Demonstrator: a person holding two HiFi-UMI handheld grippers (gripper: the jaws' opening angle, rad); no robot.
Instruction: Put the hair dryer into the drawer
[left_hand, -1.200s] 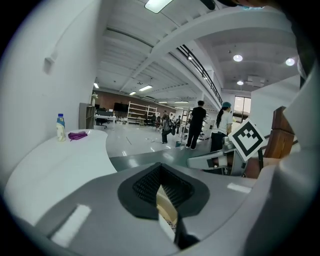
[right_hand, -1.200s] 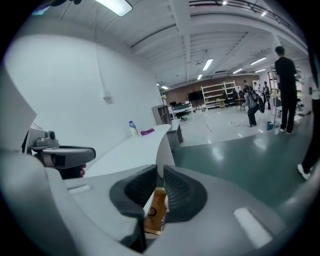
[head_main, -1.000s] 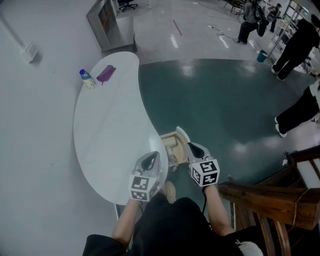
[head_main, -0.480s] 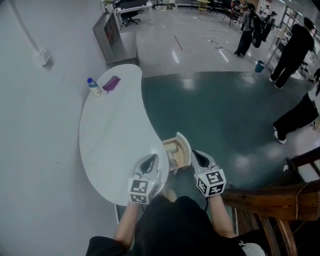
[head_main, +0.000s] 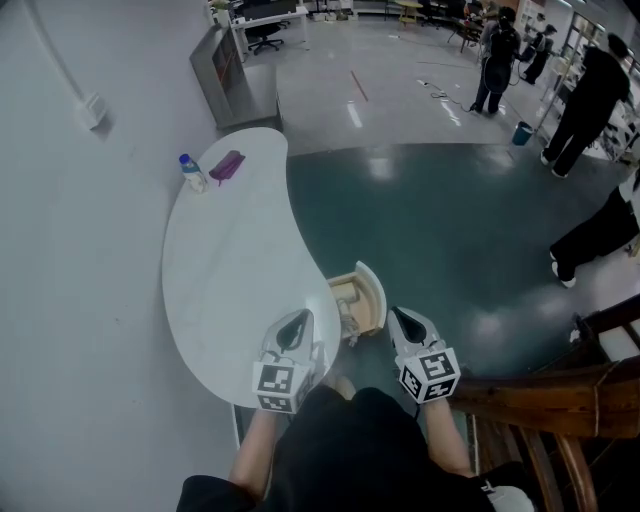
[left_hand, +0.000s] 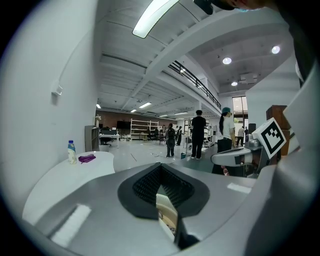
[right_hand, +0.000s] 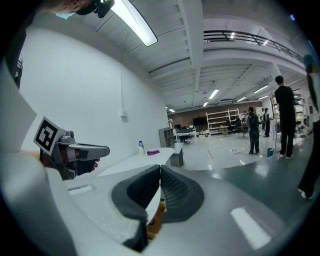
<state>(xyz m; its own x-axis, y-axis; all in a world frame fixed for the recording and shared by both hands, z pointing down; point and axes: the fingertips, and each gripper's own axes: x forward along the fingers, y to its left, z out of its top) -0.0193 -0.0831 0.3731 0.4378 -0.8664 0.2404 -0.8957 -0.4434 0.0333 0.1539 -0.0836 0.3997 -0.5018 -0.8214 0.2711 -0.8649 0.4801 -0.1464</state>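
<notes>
A purple hair dryer (head_main: 227, 165) lies at the far end of the white curved table (head_main: 230, 280), beside a small bottle (head_main: 192, 172). It also shows in the left gripper view (left_hand: 87, 158) and the right gripper view (right_hand: 153, 152). A wooden drawer (head_main: 350, 298) with a white front stands pulled out under the table's near right edge. My left gripper (head_main: 297, 324) hovers over the table's near edge, shut and empty. My right gripper (head_main: 404, 320) hangs just right of the drawer front, shut, holding nothing. Both point level toward the far end.
A wall runs along the table's left side. A grey cabinet (head_main: 235, 70) stands beyond the table. Dark wooden furniture (head_main: 540, 400) crowds the lower right. Several people (head_main: 590, 90) stand on the glossy floor at the far right.
Both grippers have drawn back toward my body and risen. The right one has come away from the drawer front; the drawer stays open.
</notes>
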